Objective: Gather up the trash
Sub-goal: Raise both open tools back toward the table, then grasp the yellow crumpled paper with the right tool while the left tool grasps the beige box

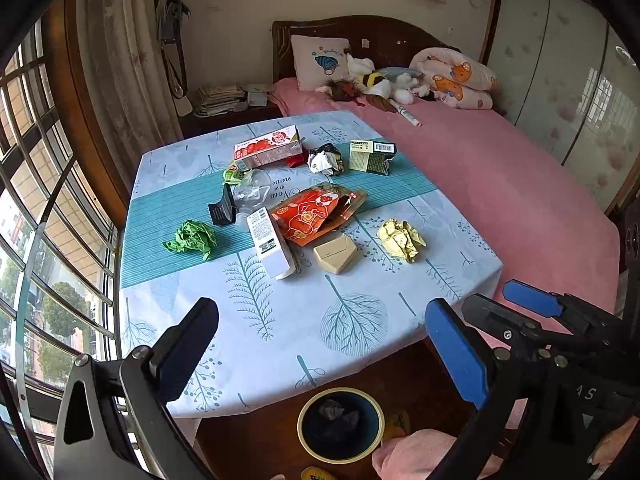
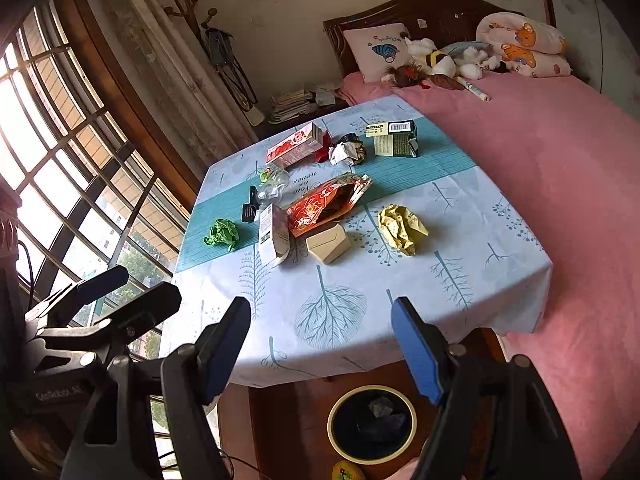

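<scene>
- The left gripper [image 1: 322, 344] was released, its jaws spread wide and holding nothing; it hung above the near edge of the table [image 1: 280, 340].
- The right gripper [image 2: 320, 344] was likewise released and empty, just beside the left one over the same table edge.
- The trash lay on the table: a yellow paper wad [image 1: 401, 239] toward the bed side, a green paper wad [image 1: 192, 239] toward the window side, and a white box [image 1: 270, 247], a tan box [image 1: 335, 253] and an orange pouch [image 1: 316, 212] at the table's middle.
- The bin [image 1: 340, 424] stood on the floor just below the table's near edge, with some dark scraps already inside.
- Risk: a crumpled wad was light and springy; a shallow pinch could let it slip out short of the bin.
- Risk: the items at the table's middle touched or overlapped, so a reach there could knock a neighbour off the table.
- Risk: a low pinch could snag the loose tablecloth [image 1: 360, 208] and drag everything.
- Readable writing: the cloth's teal band carried script reading "Now or never", seen upside down; the dark green carton [image 1: 371, 156] at the far side showed a barcode; other print was too small to read.
</scene>
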Tool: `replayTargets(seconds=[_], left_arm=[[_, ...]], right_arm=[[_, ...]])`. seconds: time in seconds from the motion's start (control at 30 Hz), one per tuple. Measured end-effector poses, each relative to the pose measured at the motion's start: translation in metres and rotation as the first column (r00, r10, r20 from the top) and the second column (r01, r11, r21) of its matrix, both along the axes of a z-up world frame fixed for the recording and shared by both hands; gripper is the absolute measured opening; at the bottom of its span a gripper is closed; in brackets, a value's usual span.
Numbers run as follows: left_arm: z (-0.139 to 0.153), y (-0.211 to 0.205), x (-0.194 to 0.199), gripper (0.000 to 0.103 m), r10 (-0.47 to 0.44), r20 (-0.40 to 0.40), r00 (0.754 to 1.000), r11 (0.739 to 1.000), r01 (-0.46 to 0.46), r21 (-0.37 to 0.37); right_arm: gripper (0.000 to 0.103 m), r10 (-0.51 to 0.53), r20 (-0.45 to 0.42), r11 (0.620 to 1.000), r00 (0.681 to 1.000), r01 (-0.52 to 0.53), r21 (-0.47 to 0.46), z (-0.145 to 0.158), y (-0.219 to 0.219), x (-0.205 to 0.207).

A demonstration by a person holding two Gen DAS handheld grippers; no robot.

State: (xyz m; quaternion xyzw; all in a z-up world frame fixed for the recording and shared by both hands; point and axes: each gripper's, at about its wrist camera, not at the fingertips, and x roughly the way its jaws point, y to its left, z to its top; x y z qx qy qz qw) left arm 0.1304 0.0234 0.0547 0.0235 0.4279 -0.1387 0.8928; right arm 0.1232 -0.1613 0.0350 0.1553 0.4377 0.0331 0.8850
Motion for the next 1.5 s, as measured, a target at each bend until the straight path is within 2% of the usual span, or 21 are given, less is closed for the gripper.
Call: replayTargets(seconds=[0.2, 0.37, 0.57, 0.7, 0.9, 1.0, 1.07, 1.13, 1.27, 1.37, 1.5], left_arm=[[-0.017, -0.017, 0.043, 0.102, 0.126, -0.048, 0.991, 0.991, -0.123, 0.052], [-0.033, -0.037, 0.081, 0.102, 0.228, -0.099, 0.969, 0.973, -0.225, 0.046], [-0.066, -0.062, 0.113, 0.102, 0.309, -0.182, 0.933, 0.951, -0.302, 0.070], [-0.096, -0.072, 0.129, 0.102, 0.362, -0.247, 0.899, 0.932, -0.353, 0.081], [-0.137, -0.062, 0.144, 0.102, 0.449, -0.359, 0.818, 0.885, -0.462, 0.055], [-0.153, -0.056, 0.150, 0.102, 0.478, -0.412, 0.775, 0.858, -0.512, 0.032], [-0.160, -0.055, 0.155, 0.102, 0.487, -0.433, 0.758, 0.847, -0.531, 0.024], [-0.165, -0.059, 0.161, 0.102, 0.489, -0.444, 0.751, 0.846, -0.533, 0.030], [-0.173, -0.070, 0.173, 0.102, 0.484, -0.450, 0.751, 0.853, -0.520, 0.049], [-0.182, -0.075, 0.184, 0.101, 0.489, -0.464, 0.739, 0.850, -0.522, 0.065], [-0.193, -0.081, 0.195, 0.086, 0.485, -0.486, 0.727, 0.852, -0.518, 0.077]], right_arm=[[0.073, 0.089, -0.039, 0.996, 0.995, -0.089, 0.020, -0.019, -0.024, 0.054], [0.073, 0.185, -0.092, 0.983, 0.978, -0.186, 0.005, -0.029, -0.051, 0.114], [0.073, 0.293, -0.163, 0.954, 0.942, -0.300, -0.021, -0.058, -0.072, 0.160], [0.073, 0.347, -0.199, 0.932, 0.916, -0.362, -0.039, -0.082, -0.077, 0.181], [0.069, 0.424, -0.259, 0.884, 0.868, -0.459, -0.089, -0.120, -0.070, 0.193], [0.059, 0.458, -0.284, 0.860, 0.842, -0.501, -0.096, -0.135, -0.065, 0.193], [0.044, 0.478, -0.299, 0.845, 0.826, -0.525, -0.100, -0.143, -0.061, 0.192], [0.037, 0.494, -0.305, 0.834, 0.814, -0.543, -0.100, -0.147, -0.059, 0.190], [0.028, 0.516, -0.281, 0.822, 0.809, -0.560, -0.101, -0.146, -0.060, 0.188], [0.027, 0.520, -0.273, 0.826, 0.809, -0.558, -0.080, -0.146, -0.064, 0.190], [0.027, 0.522, -0.266, 0.831, 0.811, -0.553, -0.057, -0.147, -0.070, 0.192]])
